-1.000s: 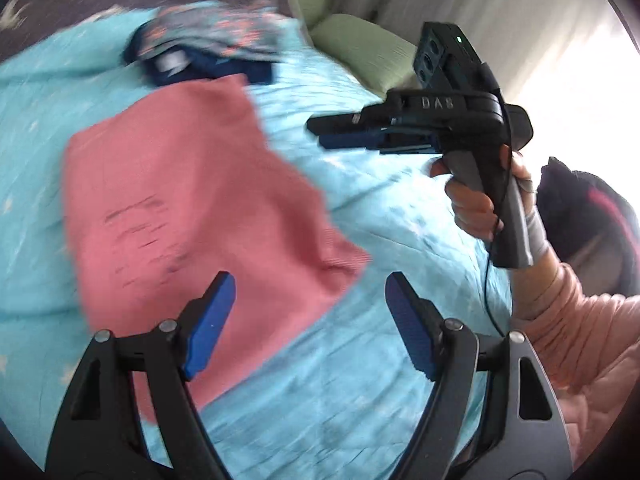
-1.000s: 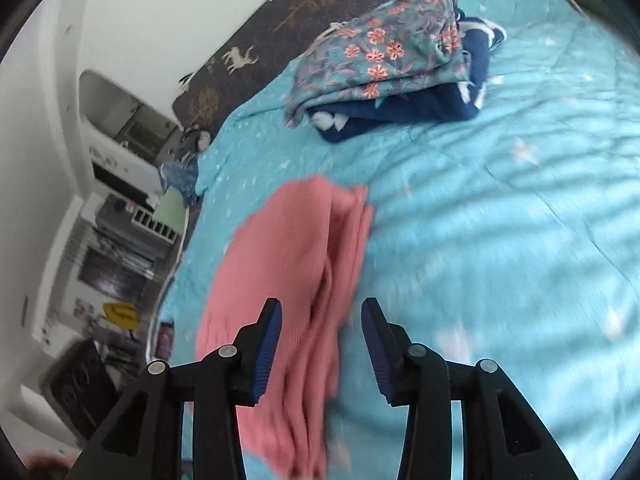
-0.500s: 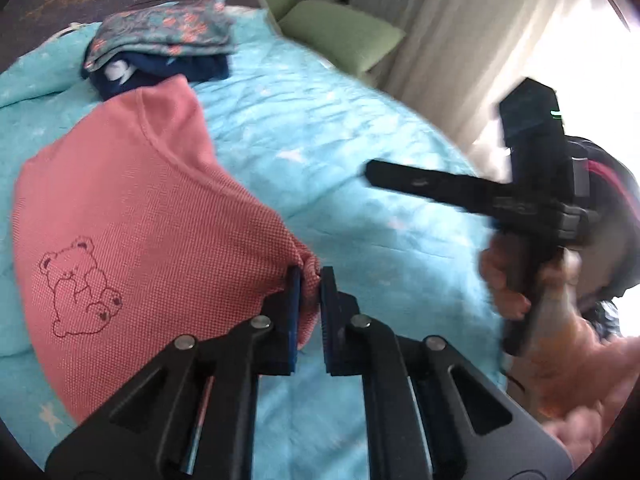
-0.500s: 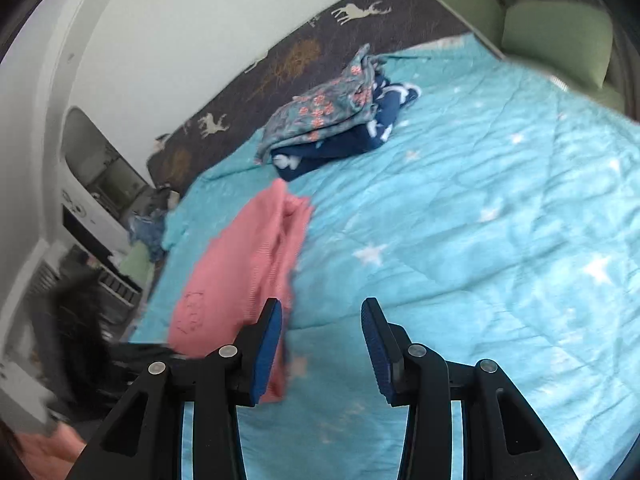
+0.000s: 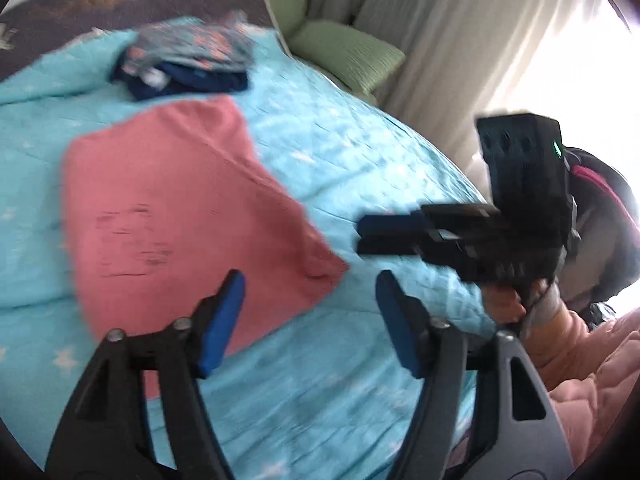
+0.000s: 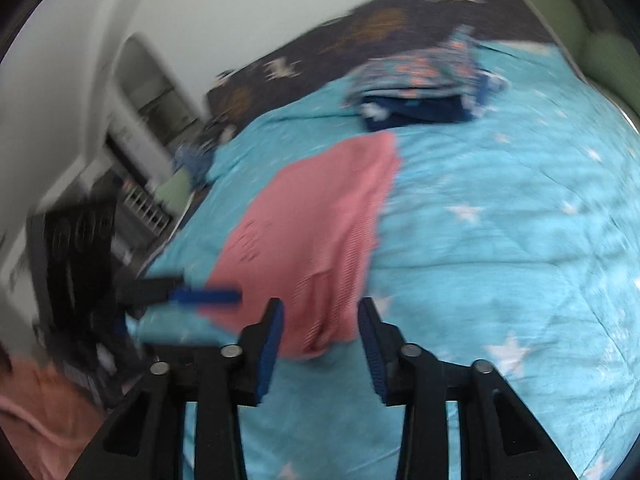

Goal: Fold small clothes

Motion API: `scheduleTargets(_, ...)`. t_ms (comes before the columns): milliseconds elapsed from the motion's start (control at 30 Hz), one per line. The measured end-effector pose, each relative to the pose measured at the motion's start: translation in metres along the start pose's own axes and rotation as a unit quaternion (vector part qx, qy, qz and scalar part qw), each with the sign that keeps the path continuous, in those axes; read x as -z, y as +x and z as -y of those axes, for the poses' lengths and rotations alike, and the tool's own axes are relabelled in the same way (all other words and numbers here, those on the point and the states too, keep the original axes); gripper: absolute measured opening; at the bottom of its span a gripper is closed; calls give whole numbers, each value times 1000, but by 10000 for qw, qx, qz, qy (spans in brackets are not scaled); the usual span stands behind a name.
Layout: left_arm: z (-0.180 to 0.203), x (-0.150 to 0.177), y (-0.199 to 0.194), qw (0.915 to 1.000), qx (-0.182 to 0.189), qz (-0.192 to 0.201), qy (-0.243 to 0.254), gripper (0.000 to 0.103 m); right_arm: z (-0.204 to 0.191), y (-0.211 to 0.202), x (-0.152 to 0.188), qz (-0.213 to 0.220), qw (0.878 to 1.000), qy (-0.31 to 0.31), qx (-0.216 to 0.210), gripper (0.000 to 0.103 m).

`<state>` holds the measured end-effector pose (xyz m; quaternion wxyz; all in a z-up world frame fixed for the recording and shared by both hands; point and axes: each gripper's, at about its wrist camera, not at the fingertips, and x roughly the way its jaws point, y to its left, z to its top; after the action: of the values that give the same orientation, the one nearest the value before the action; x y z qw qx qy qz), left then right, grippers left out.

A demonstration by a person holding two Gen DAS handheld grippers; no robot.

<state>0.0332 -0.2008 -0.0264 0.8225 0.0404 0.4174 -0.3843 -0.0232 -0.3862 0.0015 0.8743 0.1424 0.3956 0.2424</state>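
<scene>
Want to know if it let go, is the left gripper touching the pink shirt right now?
Apart. In the left wrist view the left gripper is opening, its fingers spread wide with nothing pinched between them, and the pink shirt lies flat on the bed.

We see open blue quilt at three o'clock of the pink garment; at twelve o'clock the stack of folded clothes blocks our way.

Pink garment matt ribbed knit cloth; turquoise bedspread quilted, soft fabric.
</scene>
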Motion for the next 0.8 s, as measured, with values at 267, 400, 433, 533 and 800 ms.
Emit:
scheduleTargets(267,-55,34,-10,9926,-931,-114,-774,71,-16,34,10,-585,9976,-342,160,24)
scheduleTargets(400,-56,46,-7,9891,-1309,-246,-620,71,-9,31,3,-416,9989,-155,132,25)
scheduleTargets(433,-59,51,-6,9875,-1402,-347,-636,71,-9,31,2,-408,9989,-156,169,24)
scheduleTargets(533,-70,59,0,9840,-1455,-508,-897,71,-6,41,-3,-447,9986,-121,236,25)
scheduleTargets(800,-66,60,-13,9881,-1245,-154,-895,72,-6,65,-15,-489,9984,-66,290,16)
